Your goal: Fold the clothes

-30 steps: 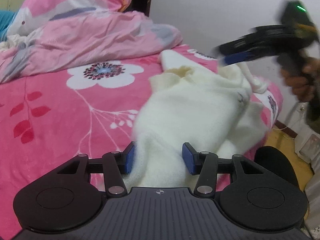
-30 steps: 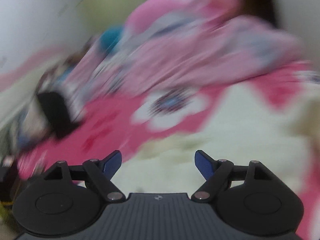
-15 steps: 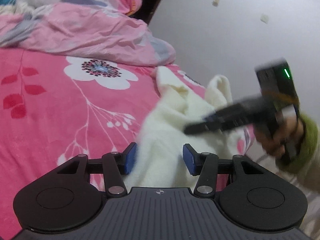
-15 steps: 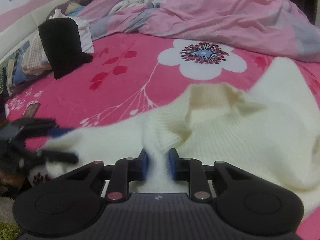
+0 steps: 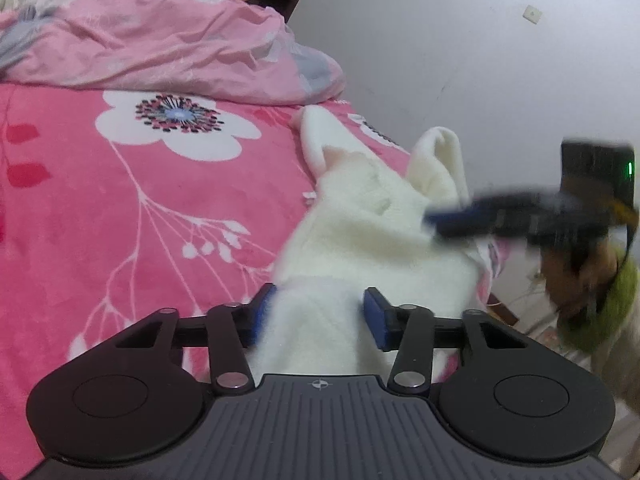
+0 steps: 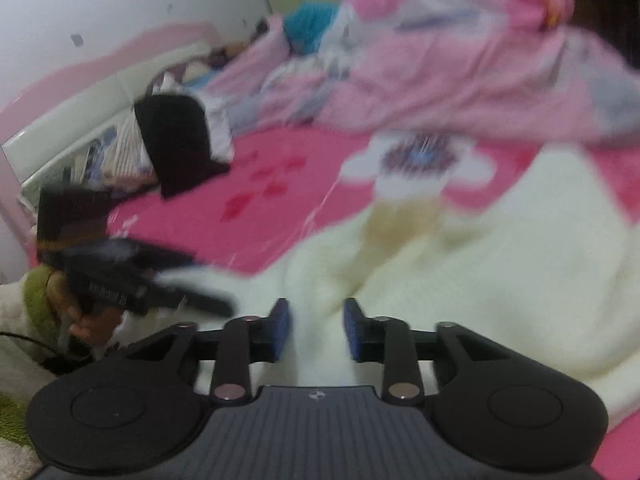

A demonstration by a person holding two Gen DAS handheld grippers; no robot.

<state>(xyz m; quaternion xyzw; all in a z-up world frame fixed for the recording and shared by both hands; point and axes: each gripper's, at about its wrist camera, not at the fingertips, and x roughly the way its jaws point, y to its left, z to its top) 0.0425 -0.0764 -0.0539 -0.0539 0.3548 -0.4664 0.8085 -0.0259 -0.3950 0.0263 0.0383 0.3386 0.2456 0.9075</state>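
Tools at work on a cream sweater (image 5: 372, 236): the left tool (image 5: 316, 316), half-open, is closing on a bunched fold; the right tool (image 6: 316, 328), cloth between its pads, is easing open. The sweater lies rumpled at the pink floral bed (image 5: 120, 208) near its wall-side edge. Step: spreading it flat. Next, likely, pulling both ends apart.

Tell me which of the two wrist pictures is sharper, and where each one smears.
Left wrist view: mostly sharp; the bedsheet flowers and cream sweater read clearly, only the right gripper and the hand behind it smear. Right wrist view: motion blur nearly throughout, smearing the pink quilt and the left gripper; only its own fingers stay crisp. Both bend at the edges.
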